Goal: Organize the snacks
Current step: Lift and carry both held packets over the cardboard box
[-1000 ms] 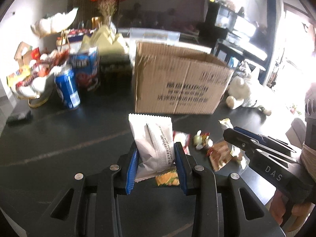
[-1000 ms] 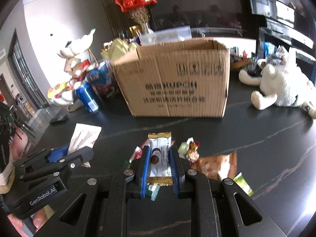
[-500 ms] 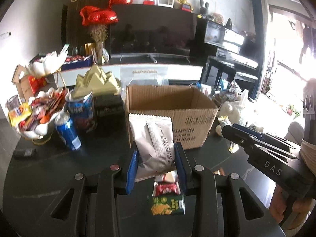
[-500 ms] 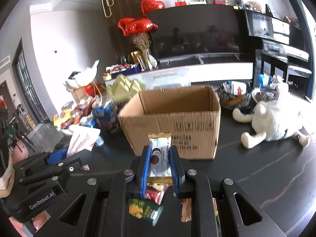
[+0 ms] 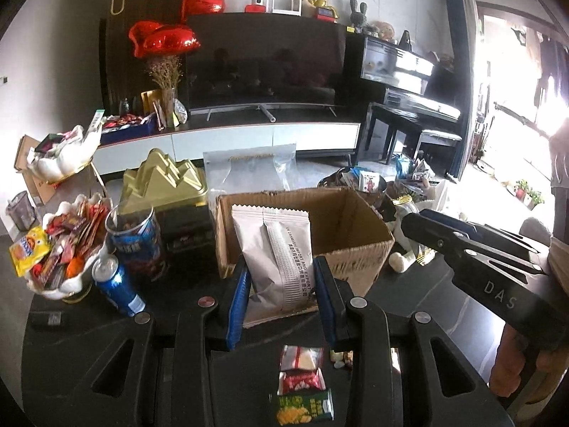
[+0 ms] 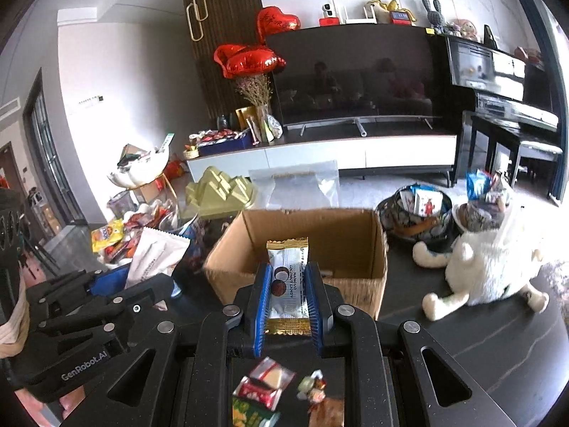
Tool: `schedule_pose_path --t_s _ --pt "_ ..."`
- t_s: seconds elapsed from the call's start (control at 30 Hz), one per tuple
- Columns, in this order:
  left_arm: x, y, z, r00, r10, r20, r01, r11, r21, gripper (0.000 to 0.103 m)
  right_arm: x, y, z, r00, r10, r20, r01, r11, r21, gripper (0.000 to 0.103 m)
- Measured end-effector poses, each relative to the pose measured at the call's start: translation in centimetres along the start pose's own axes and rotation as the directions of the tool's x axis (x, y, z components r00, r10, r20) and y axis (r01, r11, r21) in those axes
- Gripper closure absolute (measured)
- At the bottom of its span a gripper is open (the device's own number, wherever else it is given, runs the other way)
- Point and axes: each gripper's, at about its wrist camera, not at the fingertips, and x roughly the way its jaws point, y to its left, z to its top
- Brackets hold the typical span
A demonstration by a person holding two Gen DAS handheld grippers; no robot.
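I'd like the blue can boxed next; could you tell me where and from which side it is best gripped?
Grip the blue can across the middle of its round body, coming from the open table in front of it. It stands tilted, leaning back against the white snack bowl, with the blue tub close behind, so only the near side looks free. Both grippers are full, so one must first unload.

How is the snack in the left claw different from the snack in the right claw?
The white pouch in the left claw is big and puffy; the gold-edged bar in the right claw is small and flat. The pouch is plain white with grey print; the bar has gold ends and a brown picture. The pouch sticks far above its claw; the bar only a little. Both stand upright, pinched, in front of the box.
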Motion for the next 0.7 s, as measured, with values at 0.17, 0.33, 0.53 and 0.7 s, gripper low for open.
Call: schedule_pose_path --t_s 0.17,0.33,0.53,0.7 --pt "1.6 0.1 1.4 1.000 0.001 -0.002 -0.001 1.000 0.013 0.068 1.2 -0.5 1.4 1.000 -0.011 0.003 0.011 1.000 -0.018 0.082" --pt "4.0 0.3 2.8 1.000 -0.012 -0.008 0.012 1.000 0.017 0.068 3.1 -1.1 2.2 1.000 0.000 -0.008 0.000 1.000 -0.024 0.082" --pt "7.1 0.8 3.8 0.999 -0.034 -0.021 0.034 0.999 0.005 0.068 6.1 -1.9 2.7 1.000 0.017 -0.024 -0.018 1.000 -0.020 0.082" --pt "9.9 1.1 4.6 0.999 -0.026 -0.041 0.025 1.000 -0.017 0.061 8.4 -2.9 2.9 0.999 0.014 -0.036 -0.014 1.000 -0.004 0.082"
